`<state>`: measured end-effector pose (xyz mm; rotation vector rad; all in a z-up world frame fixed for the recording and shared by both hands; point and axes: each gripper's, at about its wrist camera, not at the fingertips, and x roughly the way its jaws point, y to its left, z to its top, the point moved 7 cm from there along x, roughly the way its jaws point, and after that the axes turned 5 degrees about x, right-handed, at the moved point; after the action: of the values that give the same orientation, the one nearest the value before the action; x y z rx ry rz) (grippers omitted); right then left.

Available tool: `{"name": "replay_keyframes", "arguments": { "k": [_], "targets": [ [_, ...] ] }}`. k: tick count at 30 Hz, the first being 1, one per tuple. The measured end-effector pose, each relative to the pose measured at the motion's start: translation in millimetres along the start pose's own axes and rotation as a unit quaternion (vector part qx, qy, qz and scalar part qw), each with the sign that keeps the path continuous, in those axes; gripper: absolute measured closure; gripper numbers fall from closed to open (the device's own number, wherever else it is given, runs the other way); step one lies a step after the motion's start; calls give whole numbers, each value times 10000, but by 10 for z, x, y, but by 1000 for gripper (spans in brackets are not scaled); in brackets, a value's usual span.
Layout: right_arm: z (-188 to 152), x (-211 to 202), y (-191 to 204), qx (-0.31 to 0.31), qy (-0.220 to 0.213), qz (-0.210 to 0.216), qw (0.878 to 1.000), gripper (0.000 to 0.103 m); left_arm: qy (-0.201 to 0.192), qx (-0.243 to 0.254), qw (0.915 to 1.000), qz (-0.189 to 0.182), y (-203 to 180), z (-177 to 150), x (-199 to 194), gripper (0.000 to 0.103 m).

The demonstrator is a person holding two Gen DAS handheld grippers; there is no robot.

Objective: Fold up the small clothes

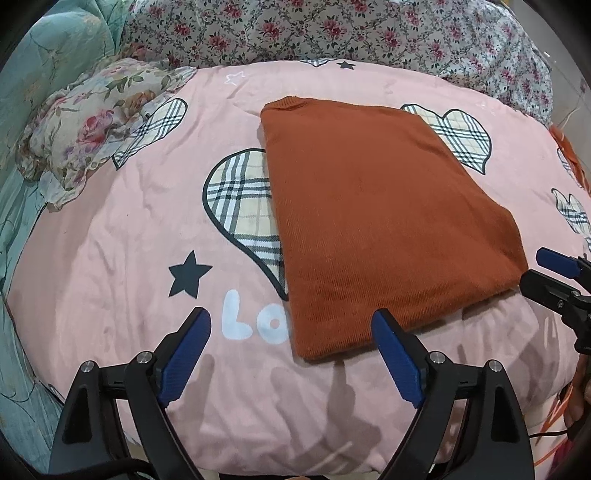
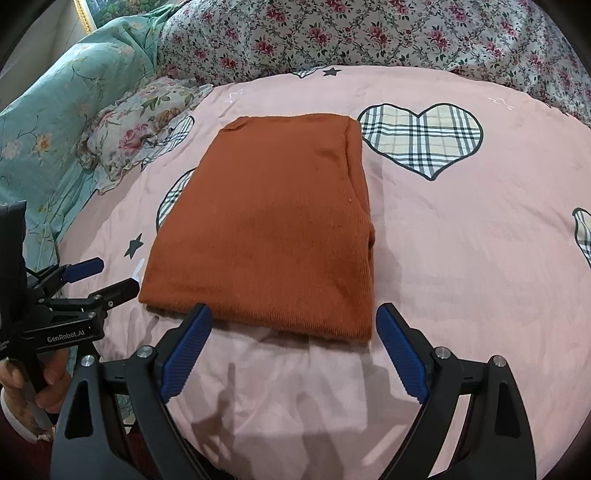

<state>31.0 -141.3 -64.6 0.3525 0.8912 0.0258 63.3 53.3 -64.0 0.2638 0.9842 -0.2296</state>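
Observation:
A rust-orange knit garment [image 1: 380, 221] lies folded into a flat rectangle on the pink bed cover [image 1: 110, 258]; it also shows in the right wrist view [image 2: 269, 229]. My left gripper [image 1: 291, 328] is open and empty, just before the garment's near left corner. My right gripper [image 2: 293, 323] is open and empty, at the garment's near edge toward its right corner. The right gripper also shows at the right edge of the left wrist view [image 1: 543, 269], and the left gripper at the left of the right wrist view [image 2: 114, 275], both open.
The pink cover [image 2: 461, 258] has plaid hearts, stars and white letters. A floral pillow [image 1: 92, 125] lies at the far left, a floral quilt [image 1: 332, 33] along the back, and a teal sheet [image 2: 55, 122] on the left.

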Motion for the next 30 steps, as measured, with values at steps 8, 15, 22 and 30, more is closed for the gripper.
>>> {"name": "replay_keyframes", "arguments": {
  "k": [8,15,22,30],
  "targets": [
    [131,74,-38,48,-15,40,10000,12,-16,43,9996,282,7,146,73,13],
    [193,122,-51,62,1,71,10000,11,-50,40,9993,379,11,221,108,13],
    [272,160,-42,54,1,100,9999,10,-108,11,9991,404,21,295,125,13],
    [366,251,4,-9,28,167,9999,10,-147,-32,9991,404,25,349,158,12]
  ]
}}
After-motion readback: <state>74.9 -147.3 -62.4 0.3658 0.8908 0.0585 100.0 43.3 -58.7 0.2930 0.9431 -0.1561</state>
